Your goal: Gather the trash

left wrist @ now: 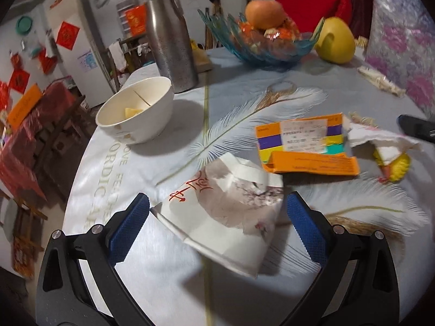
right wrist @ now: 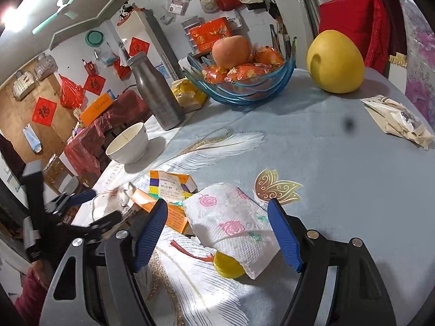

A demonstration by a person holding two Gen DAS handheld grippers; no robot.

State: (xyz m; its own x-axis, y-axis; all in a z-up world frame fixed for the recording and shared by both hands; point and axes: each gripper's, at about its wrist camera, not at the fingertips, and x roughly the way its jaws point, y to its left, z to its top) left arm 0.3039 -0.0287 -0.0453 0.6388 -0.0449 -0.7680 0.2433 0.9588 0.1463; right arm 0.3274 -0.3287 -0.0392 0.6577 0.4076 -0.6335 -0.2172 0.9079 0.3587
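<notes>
A crushed white paper cup [left wrist: 228,212] with red writing lies on the table between the fingers of my open left gripper [left wrist: 217,212]. An orange and purple flattened box [left wrist: 301,144] lies just beyond it. A flowered paper napkin [right wrist: 231,222] lies between the fingers of my open right gripper [right wrist: 217,217], partly covering a yellow cap [right wrist: 227,266]. The box [right wrist: 168,190] and the cup [right wrist: 108,203] sit to its left, with my left gripper [right wrist: 95,206] around the cup. The napkin [left wrist: 380,138] and cap [left wrist: 397,165] also show in the left wrist view.
A white bowl [left wrist: 136,111], a steel bottle [left wrist: 168,40], a blue glass fruit bowl [left wrist: 258,40] and a yellow pomelo [left wrist: 337,40] stand further back on the round table [left wrist: 152,260]. A snack packet [right wrist: 399,119] lies at the right. A red strip [right wrist: 190,252] lies by the cap.
</notes>
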